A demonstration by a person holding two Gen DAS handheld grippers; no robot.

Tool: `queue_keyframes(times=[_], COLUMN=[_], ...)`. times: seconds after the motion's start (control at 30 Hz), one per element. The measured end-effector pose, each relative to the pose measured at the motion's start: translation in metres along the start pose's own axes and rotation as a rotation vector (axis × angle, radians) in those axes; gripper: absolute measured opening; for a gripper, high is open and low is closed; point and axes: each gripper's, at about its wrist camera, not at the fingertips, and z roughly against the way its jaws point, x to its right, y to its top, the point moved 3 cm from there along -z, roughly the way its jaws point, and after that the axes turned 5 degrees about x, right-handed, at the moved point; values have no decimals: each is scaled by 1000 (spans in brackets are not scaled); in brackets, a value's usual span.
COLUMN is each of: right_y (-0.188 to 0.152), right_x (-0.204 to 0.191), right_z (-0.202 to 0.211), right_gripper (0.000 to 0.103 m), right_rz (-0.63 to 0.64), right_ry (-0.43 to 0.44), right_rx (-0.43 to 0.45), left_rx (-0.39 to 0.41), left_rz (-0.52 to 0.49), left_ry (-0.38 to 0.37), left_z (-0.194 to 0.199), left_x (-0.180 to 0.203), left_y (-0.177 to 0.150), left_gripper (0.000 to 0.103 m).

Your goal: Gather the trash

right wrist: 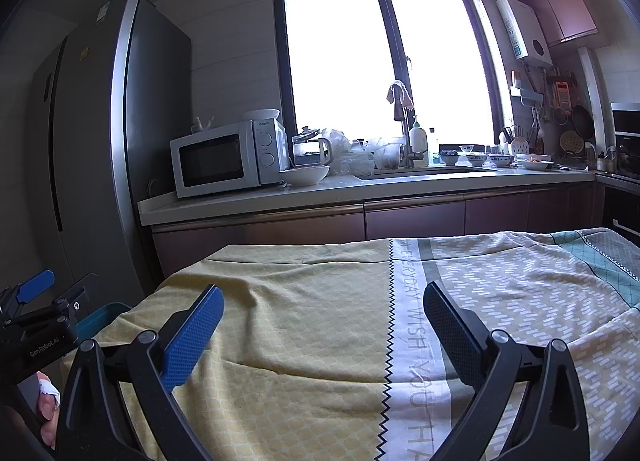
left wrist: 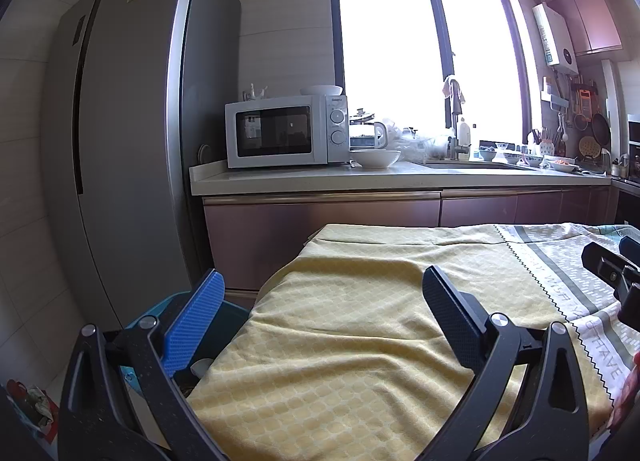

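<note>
Over the wrinkled, quilted yellow cloth, both grippers' textured blue fingers spread wide, empty.

"GenRoboLAI" is printed on the left gripper, left of the jaws; the tablecloth band between the jaws reads "EVERYDAY WISH YOU HA"
</note>
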Motion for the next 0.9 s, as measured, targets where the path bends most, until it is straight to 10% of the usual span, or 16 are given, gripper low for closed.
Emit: queue_keyframes(times=[0.6, 0.9], right_y=[-1, 1], right_x=[7, 57], right_z=[-3, -20], right_gripper=[97, 97], right_rz=[-10, -21], right_ry=[-5, -75], right_rx=[-4, -111], left_rx=[-52, -389], left_rz=[-14, -43], left_ry=[-30, -145], left_z=[-15, -95], left_x=[6, 24], left_y=[-1, -14], left_gripper=[98, 98])
